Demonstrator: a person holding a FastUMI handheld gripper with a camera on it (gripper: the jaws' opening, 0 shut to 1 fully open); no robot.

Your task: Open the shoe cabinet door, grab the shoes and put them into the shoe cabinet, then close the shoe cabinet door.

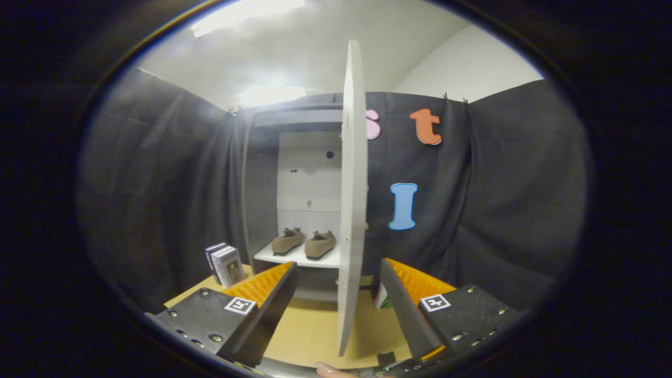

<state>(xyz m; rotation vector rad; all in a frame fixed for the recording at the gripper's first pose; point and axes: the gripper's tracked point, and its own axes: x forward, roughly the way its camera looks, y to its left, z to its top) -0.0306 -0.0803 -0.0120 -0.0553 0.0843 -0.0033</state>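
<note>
Two shoes shelved, door edge-on between the fingers of the claw.

Claw (338,294) is spread wide and gripping nothing, one finger either side of the cabinet door (352,199), neither pad visibly pressing on it. That door stands swung out, its thin edge pointing straight back at the claw, its long axis running upright from near the table (310,331) to well above the cabinet top. Just beyond, slightly left of the door, the shoe cabinet (291,173) gapes open, and the shoes (304,243) sit side by side on its lower shelf, toes aimed left-forward. So the loading looks done; my read is closing comes next, and that turns on pushing the door's face sideways toward the opening, leftward. Small boxes (226,264) stand on the table left of the cabinet, clear of the swing.
</note>
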